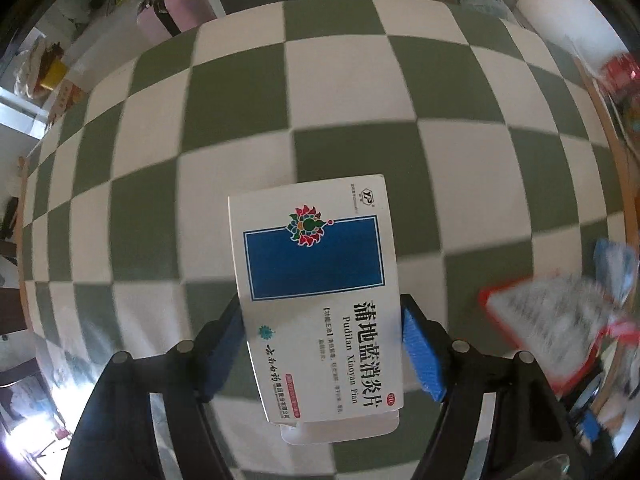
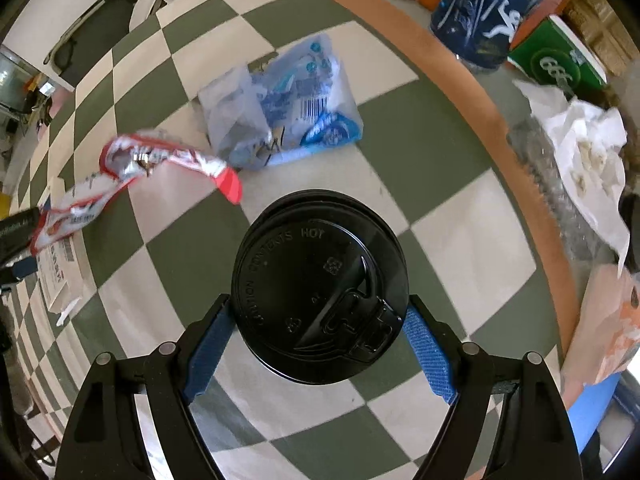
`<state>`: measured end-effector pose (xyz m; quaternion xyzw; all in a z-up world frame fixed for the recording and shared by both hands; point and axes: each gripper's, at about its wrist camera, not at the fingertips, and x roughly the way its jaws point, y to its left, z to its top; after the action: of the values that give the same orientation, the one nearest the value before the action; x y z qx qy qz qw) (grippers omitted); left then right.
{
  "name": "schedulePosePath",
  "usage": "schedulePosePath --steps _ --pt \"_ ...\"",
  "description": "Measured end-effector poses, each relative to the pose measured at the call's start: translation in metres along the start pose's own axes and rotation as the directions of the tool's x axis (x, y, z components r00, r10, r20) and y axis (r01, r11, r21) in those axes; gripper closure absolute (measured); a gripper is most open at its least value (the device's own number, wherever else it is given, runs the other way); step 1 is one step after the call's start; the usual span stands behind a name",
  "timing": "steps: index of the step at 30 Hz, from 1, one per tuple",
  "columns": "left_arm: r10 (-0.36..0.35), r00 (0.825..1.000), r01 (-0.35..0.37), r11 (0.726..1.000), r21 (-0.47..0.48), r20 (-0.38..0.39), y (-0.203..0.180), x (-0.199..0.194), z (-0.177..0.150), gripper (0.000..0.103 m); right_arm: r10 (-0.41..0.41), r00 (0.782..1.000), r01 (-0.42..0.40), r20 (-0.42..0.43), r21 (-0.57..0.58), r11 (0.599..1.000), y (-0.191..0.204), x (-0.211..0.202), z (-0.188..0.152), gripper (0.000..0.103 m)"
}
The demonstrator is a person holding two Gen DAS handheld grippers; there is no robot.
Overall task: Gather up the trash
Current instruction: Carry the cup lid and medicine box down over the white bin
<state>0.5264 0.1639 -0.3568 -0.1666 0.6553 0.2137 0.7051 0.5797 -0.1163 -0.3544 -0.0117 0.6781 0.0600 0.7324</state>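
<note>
The left tongs (image 1: 322, 344) point down over a green-and-white checkered tabletop (image 1: 352, 92), their blue pads (image 1: 424, 356) flanking a white medicine box (image 1: 320, 292) with a blue panel; the box's edges meet both pads, so the tongs look clamped on it. The right tongs (image 2: 318, 344) hold a black-lidded cup (image 2: 320, 284) between their pads, the lid's rim touching each one.

Just beyond the cup lie a crumpled red-and-silver wrapper (image 2: 160, 164) to the left and a pale blue plastic bag (image 2: 288, 116) ahead, the two touching. The tabletop's wooden rim (image 2: 472, 92) curves past on the right.

Farther off, beyond that rim, stand a dark blue patterned bag (image 2: 484, 12), a green carton (image 2: 556, 60) and crumpled white paper (image 2: 588, 136). Past the far edge ahead of the left tongs, a pink container (image 1: 176, 12) and assorted household clutter fill the room.
</note>
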Motion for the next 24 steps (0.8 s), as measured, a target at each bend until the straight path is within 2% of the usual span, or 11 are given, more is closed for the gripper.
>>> schedulePosePath --steps 5,10,13,17,24 --pt "0.033 0.997 -0.035 0.999 0.032 0.072 0.015 -0.033 -0.047 0.032 0.016 1.000 -0.015 0.006 -0.039 0.999 0.015 -0.011 -0.016 0.018" --pt "0.042 0.989 -0.049 0.998 0.043 0.143 0.039 -0.077 -0.112 0.032 0.048 0.998 -0.045 0.029 -0.102 0.994 0.036 -0.029 -0.039 0.018" --pt "0.031 0.985 -0.037 0.999 0.035 0.170 0.048 -0.095 -0.153 0.032 0.078 0.996 -0.072 0.042 -0.127 0.989 0.050 -0.037 -0.074 0.018" --pt "0.005 0.979 -0.009 1.000 0.018 0.203 0.091 -0.114 -0.219 0.032 0.133 0.989 -0.121 0.061 -0.169 0.978 0.061 -0.059 -0.124 0.018" --pt "-0.019 0.960 0.015 1.000 0.016 0.280 0.157 -0.137 -0.340 0.032 0.214 0.970 -0.187 0.114 -0.209 0.960 0.050 -0.115 -0.265 0.018"
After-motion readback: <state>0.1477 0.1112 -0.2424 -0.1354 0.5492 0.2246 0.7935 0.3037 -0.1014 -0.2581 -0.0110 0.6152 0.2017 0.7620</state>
